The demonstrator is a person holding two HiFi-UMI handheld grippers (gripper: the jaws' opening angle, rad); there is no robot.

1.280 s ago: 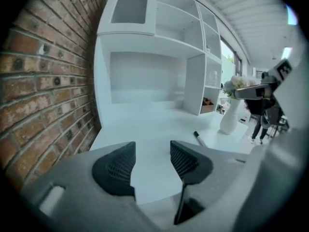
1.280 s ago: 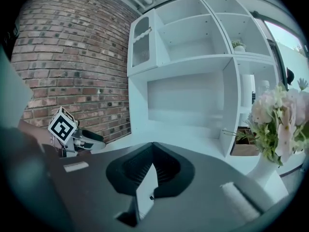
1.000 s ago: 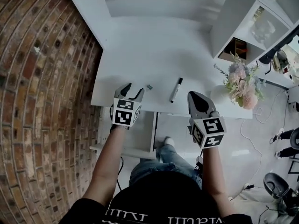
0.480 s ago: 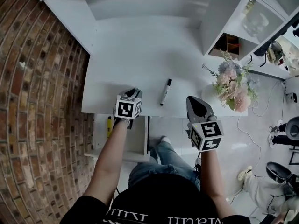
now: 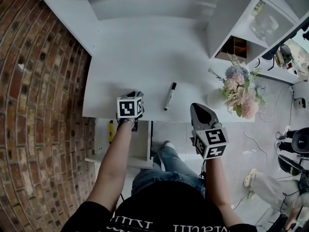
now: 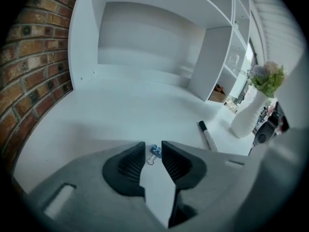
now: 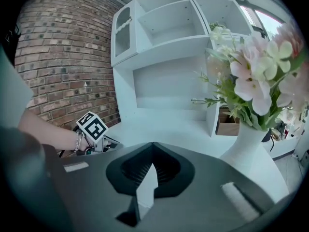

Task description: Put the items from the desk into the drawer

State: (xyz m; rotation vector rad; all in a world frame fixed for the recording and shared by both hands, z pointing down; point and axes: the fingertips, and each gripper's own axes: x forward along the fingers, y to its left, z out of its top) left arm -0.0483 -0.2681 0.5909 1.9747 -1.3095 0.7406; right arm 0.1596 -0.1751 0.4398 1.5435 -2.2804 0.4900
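A person's left gripper [image 6: 153, 144] angles down onto the white desk [image 5: 145, 57], its jaws just closed to a narrow gap. A small blue binder clip with wire handles [image 6: 155, 152] lies between the tips, not visibly pinched. The right gripper [image 7: 152, 149] hangs off the desk's front edge, jaws together and empty. A black-and-white marker pen [image 5: 169, 96] lies near the clip. Below the front edge, a white drawer [image 5: 102, 146] stands pulled out.

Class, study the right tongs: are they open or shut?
Shut: in the right gripper view, the right tongs meet at the tip, pads together, nothing between them.
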